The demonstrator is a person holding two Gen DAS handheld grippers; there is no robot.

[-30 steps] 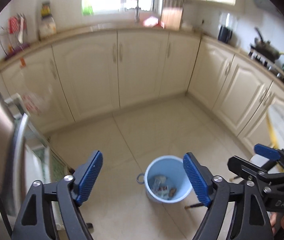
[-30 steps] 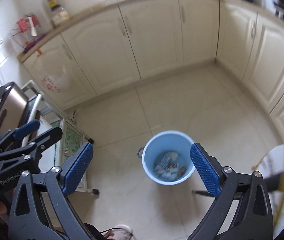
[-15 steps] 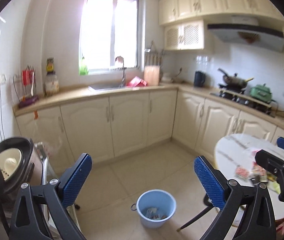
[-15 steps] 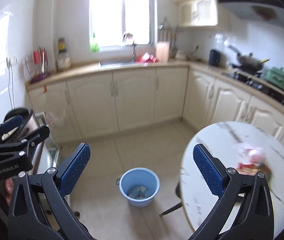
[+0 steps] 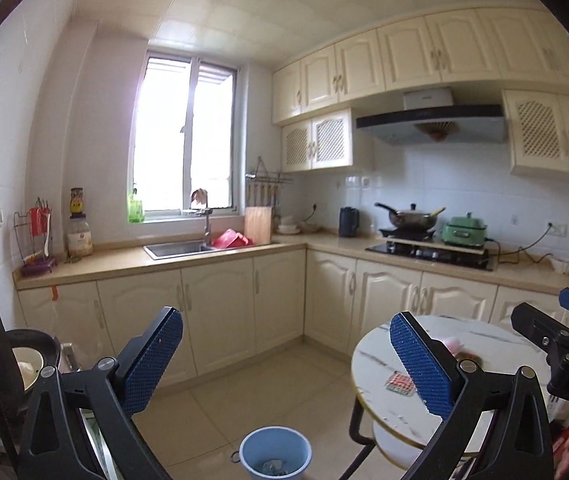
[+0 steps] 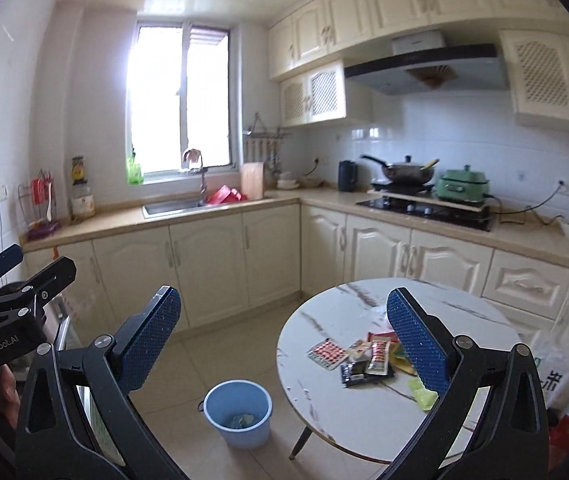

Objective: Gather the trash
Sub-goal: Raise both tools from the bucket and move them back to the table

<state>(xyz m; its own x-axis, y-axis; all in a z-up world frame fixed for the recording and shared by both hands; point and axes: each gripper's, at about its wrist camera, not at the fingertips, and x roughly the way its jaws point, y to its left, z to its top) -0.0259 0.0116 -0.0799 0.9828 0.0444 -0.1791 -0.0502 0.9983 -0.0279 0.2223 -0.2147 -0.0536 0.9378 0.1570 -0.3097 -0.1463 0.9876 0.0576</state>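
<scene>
Both my grippers, left point(image 5: 286, 364) and right point(image 6: 284, 344), gaped empty; wrapper litter point(image 6: 368, 356) sat on round marble table point(image 6: 364, 412), blue plastic bucket point(image 6: 238, 412) beside it. Best: pinch one wrapper edge, low approach

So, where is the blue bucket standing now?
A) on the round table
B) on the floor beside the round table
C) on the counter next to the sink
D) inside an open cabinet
B: the blue bucket stands on the floor tiles, left of the round table in the right wrist view.
</scene>
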